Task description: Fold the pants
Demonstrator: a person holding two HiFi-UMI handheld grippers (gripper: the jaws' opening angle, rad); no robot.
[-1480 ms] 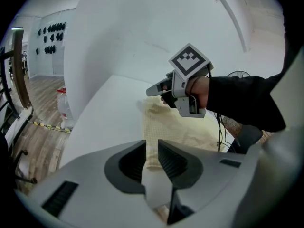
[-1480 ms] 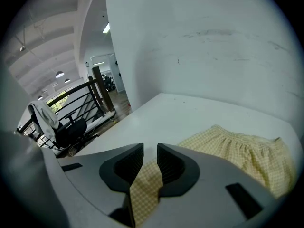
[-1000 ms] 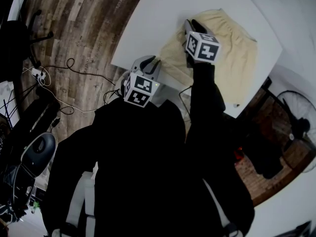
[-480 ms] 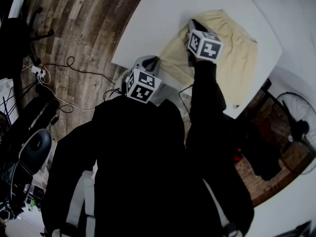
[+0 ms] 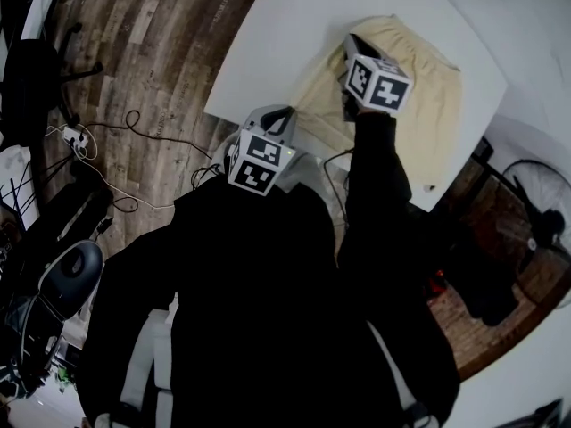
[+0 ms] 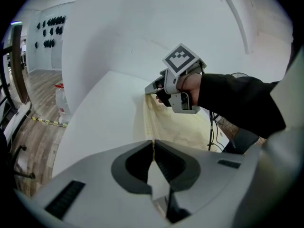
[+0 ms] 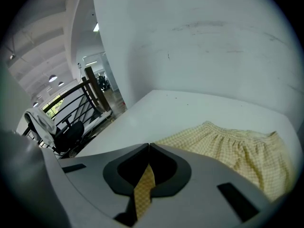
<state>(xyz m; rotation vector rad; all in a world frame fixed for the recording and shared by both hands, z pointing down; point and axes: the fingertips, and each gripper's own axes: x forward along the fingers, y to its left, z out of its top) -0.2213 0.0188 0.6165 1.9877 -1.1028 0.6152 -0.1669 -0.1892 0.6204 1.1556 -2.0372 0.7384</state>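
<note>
Head view: pale yellow checked fabric pants (image 5: 428, 105) lie spread on the white rectangular table (image 5: 294, 25), toward its right side, with the near edge bunched. Your left gripper (image 5: 278, 114) sits at the near table edge. Your right gripper (image 5: 351, 45) is farther in, over the cloth.

Right gripper view: jaws closing, with a strip of checked cloth running between them and the pads already on it. You are grasping the pants there.

Left gripper view: jaws clenched together, with only a thin yellow sliver of hem showing at the tips. That hold looks marginal to me.

What could go wrong, my read:
- The left pinch is so shallow that the hem may pull free once the cloth takes tension, and the fold would then collapse on one side.
- The two grips look uneven. Lift or carry them at different rates and the fold line skews and the edges won't meet.
- I can't tell whether the right jaws caught one layer or both. With one layer only, the lower layer stays on the table and wrinkles.
- The pants reach close to the table's right edge, so dragging that way could slide them off.
</note>
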